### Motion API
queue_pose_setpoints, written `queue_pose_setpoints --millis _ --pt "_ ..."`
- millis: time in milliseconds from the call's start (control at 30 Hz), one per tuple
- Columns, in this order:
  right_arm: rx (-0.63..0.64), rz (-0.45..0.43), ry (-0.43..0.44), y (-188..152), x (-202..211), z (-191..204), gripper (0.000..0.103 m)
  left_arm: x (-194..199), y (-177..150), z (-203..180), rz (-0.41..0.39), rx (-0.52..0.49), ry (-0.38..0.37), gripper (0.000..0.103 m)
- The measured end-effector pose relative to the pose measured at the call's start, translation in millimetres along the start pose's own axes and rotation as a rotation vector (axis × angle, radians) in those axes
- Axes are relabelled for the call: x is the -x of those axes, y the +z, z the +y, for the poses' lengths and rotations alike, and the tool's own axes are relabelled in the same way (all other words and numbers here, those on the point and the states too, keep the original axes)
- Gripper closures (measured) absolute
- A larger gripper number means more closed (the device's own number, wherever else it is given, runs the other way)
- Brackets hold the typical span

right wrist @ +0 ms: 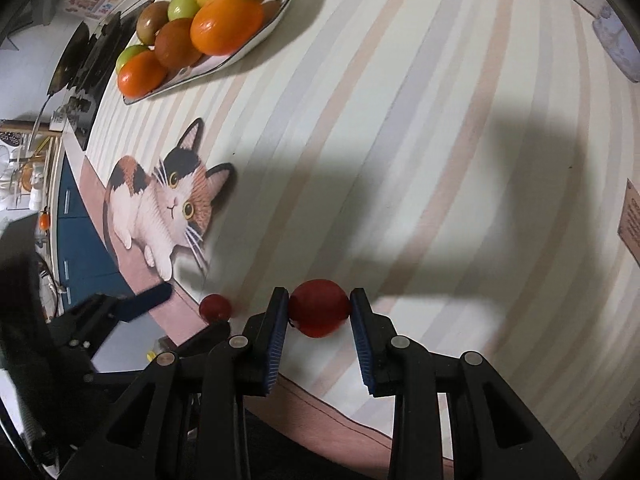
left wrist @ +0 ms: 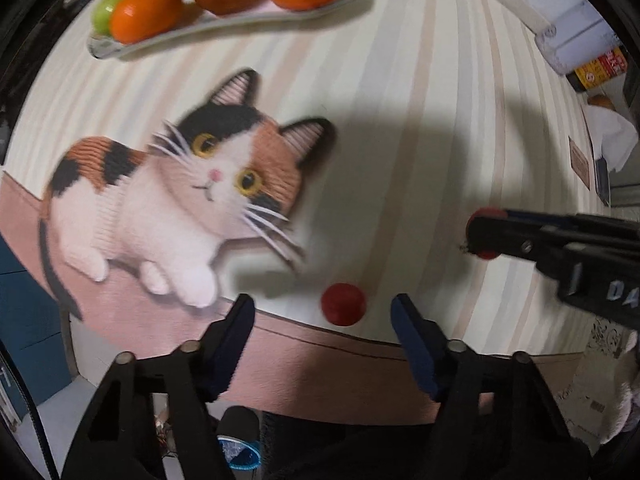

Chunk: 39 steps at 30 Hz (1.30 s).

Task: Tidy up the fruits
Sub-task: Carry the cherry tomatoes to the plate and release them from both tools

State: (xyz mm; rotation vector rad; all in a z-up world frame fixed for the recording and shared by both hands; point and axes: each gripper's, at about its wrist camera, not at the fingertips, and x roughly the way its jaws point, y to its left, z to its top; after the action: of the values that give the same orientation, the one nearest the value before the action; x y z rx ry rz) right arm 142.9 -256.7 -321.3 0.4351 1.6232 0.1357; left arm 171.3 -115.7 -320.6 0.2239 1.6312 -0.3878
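Note:
A small red fruit (left wrist: 343, 304) lies on the striped tablecloth near the front edge, just ahead of my open, empty left gripper (left wrist: 322, 308); it also shows in the right wrist view (right wrist: 215, 307). My right gripper (right wrist: 319, 304) is shut on a larger red fruit (right wrist: 319, 307), its blue pads touching both sides; in the left wrist view that gripper (left wrist: 482, 236) comes in from the right with the fruit (left wrist: 486, 213) showing above and below its fingers. A white plate (right wrist: 256, 42) at the far side holds oranges, lemons, green fruits and a kiwi.
A calico cat picture (left wrist: 180, 200) is printed on the cloth left of the fruits. The table's front edge (left wrist: 360, 336) runs just under my left gripper's fingertips. A clear box (left wrist: 576, 44) and packets sit at the far right.

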Motion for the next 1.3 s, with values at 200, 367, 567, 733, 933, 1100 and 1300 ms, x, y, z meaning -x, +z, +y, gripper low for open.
queue_pose_setpoints --millis 200,367,567,733,933,1100,1300 --pt "-0.005 -0.016 -0.006 2.9 4.2 -3.5 0.069 -13.8 0.3 -2.2 0.035 -0.008 -0.022 0.074" --pt "0.01 -0.03 -0.019 5.5 7.9 2.8 0.069 -12.5 -0.5 -4.3 0.01 -0.01 -0.021 0.08" --pt "0.014 -0.067 -0.005 13.4 20.3 9.6 0.069 5.7 13.4 12.4 -0.039 0.005 -0.035 0.08" --pt "-0.012 -0.121 0.068 32.9 32.2 15.2 0.069 43.3 34.0 35.0 -0.126 0.061 -0.062 0.08" --pt "-0.07 -0.206 0.249 70.6 34.9 33.1 0.069 77.9 65.8 84.8 -0.217 0.184 -0.131 0.08" --pt "-0.104 -0.245 0.358 103.8 25.0 54.0 0.069 93.4 95.4 116.1 -0.259 0.278 -0.205 0.08" --pt "-0.097 -0.276 0.352 126.4 6.6 73.3 0.069 78.1 131.9 136.8 -0.231 0.327 -0.242 0.08"
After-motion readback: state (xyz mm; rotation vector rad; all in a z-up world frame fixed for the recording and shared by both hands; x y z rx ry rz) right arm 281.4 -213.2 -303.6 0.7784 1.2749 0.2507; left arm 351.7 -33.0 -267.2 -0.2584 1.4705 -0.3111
